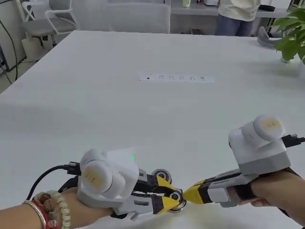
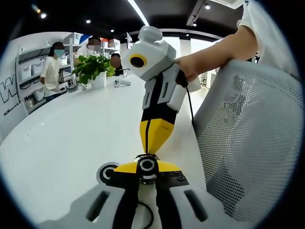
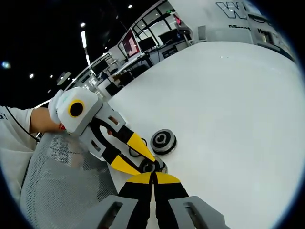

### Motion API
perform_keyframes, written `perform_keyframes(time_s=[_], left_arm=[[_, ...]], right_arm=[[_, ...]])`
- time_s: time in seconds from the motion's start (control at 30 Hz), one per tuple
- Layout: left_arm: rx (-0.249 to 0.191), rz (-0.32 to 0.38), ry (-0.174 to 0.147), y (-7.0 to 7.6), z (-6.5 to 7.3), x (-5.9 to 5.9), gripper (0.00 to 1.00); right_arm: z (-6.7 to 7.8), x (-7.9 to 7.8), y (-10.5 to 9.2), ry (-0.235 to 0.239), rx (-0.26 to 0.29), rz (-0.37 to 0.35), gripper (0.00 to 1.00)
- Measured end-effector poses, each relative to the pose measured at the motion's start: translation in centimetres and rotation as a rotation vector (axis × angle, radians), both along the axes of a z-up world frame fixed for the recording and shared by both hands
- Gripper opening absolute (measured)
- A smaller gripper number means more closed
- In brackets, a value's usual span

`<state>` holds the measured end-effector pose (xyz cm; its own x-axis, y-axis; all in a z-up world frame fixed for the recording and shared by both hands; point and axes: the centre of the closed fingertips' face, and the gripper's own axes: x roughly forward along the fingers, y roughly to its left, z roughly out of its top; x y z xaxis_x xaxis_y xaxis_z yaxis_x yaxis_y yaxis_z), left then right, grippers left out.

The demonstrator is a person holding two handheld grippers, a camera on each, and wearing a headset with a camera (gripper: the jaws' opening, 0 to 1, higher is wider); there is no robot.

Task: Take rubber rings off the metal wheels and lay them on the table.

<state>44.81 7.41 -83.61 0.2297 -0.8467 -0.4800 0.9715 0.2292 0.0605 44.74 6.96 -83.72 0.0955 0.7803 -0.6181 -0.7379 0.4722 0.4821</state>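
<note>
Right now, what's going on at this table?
A person works two handheld grippers at a white table. The left gripper clamps a small metal wheel. The right gripper, jaws closed, has its tip at that wheel's edge; whether it has caught the rubber ring is unclear. A second wheel lies on the table beside them.

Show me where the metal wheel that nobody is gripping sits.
In the head view the loose wheel lies flat on the table near the bottom edge, just beyond the left gripper, whose fingers hold the other wheel.
</note>
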Motion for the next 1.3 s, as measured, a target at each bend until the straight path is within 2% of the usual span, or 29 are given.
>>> perform_keyframes(time_s=[0.7, 0.8, 0.9, 0.97, 1.0, 1.03, 1.07, 1.17, 1.3], left_arm=[[0.013, -0.006, -0.005, 0.0, 0.0, -0.1, 0.07], [0.015, -0.005, -0.003, 0.0, 0.0, -0.1, 0.07], [0.019, -0.007, -0.006, 0.0, 0.0, -0.1, 0.07], [0.019, -0.006, -0.006, 0.0, 0.0, -0.1, 0.07], [0.02, -0.007, -0.007, 0.0, 0.0, -0.2, 0.07], [0.02, -0.007, -0.007, 0.0, 0.0, -0.2, 0.07], [0.02, -0.007, -0.008, 0.0, 0.0, -0.1, 0.07], [0.015, -0.003, -0.004, 0.0, 0.0, -0.1, 0.07], [0.005, 0.011, 0.012, 0.1, 0.0, -0.1, 0.07]], right_arm=[[0.5, -0.4, 0.7, 0.017, 0.056, 0.009, 0.0], [0.9, -0.7, 1.1, 0.026, 0.085, 0.024, 0.0], [0.9, -0.6, 1.1, 0.012, 0.077, 0.029, 0.0], [1.1, -0.5, 1.1, 0.021, 0.099, 0.018, 0.0], [2.0, -0.4, 1.5, 0.031, 0.157, 0.003, 0.0], [2.0, -0.4, 1.4, 0.04, 0.153, 0.004, 0.0], [1.6, -0.4, 1.2, 0.021, 0.121, 0.01, 0.0], [1.7, -0.4, 1.3, 0.021, 0.13, 0.009, 0.0], [1.2, -0.1, 1.0, 0.012, 0.105, 0.003, 0.0]])
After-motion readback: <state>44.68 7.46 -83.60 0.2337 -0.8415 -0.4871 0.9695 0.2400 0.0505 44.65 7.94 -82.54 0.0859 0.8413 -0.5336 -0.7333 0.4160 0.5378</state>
